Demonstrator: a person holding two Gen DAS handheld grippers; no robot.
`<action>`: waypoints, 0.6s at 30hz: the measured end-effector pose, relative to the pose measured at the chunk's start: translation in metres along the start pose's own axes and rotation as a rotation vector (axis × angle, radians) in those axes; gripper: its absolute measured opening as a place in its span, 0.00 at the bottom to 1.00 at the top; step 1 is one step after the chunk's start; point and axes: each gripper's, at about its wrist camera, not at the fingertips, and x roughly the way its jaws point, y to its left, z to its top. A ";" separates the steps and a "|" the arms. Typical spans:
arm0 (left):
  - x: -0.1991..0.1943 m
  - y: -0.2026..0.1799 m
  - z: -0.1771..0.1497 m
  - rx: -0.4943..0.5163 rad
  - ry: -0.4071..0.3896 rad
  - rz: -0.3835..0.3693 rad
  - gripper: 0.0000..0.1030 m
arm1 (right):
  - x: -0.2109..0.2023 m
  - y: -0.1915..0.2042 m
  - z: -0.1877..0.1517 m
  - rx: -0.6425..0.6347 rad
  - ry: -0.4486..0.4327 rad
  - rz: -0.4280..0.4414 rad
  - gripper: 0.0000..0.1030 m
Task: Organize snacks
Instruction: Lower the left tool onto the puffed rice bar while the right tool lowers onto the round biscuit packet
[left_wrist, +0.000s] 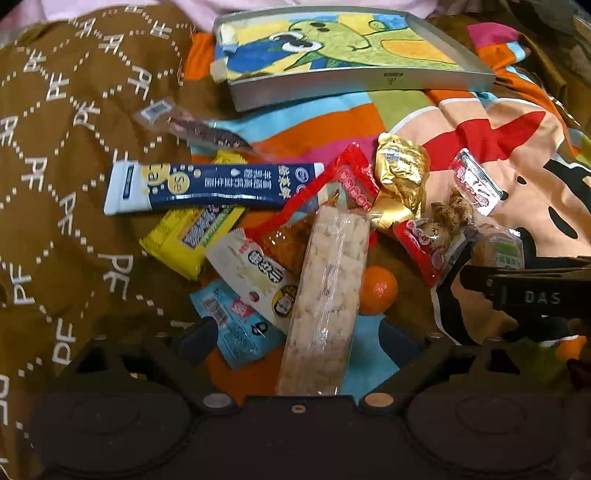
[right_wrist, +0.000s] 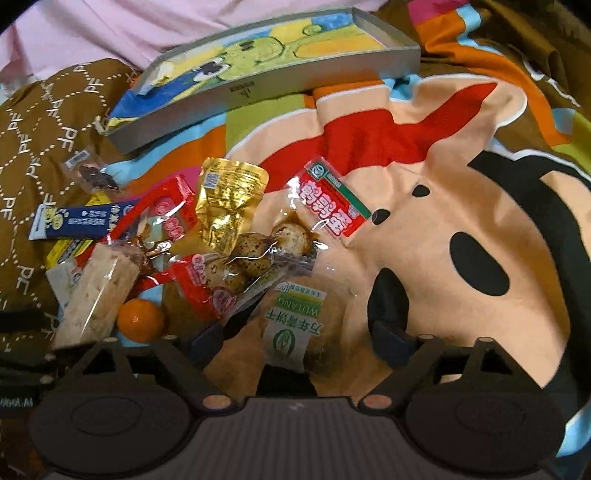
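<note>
Leftmost, a brown "PF" quilt (left_wrist: 55, 166) meets a bright cartoon blanket (right_wrist: 424, 206), snack pile straddling both. Navy stick sachet (left_wrist: 210, 184) lies across a yellow packet (left_wrist: 184, 236); white packet (left_wrist: 258, 275) and blue packet (left_wrist: 229, 325) just below. Left gripper (left_wrist: 295, 332) spread wide, holding nothing, fingers either side of a clear rice-puff bar (left_wrist: 328, 288). Small orange (left_wrist: 378, 290) touching the bar's right edge. Gold pouch (right_wrist: 229, 199), then quail-egg pack (right_wrist: 255, 254). Right gripper (right_wrist: 301, 334) likewise released, straddling a green-labelled biscuit pack (right_wrist: 291, 325). Shallow grey box (left_wrist: 354, 75) with cartoon lining sits behind the pile, well apart.
</note>
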 end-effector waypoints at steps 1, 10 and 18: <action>0.001 0.002 0.000 -0.007 0.007 -0.005 0.90 | 0.002 0.001 0.000 0.002 0.002 -0.002 0.86; 0.008 0.007 0.000 -0.050 0.039 -0.033 0.79 | 0.005 0.013 -0.002 -0.025 -0.023 -0.011 0.68; 0.007 0.005 0.002 -0.041 0.030 -0.045 0.62 | 0.004 0.012 -0.002 -0.021 -0.035 -0.006 0.59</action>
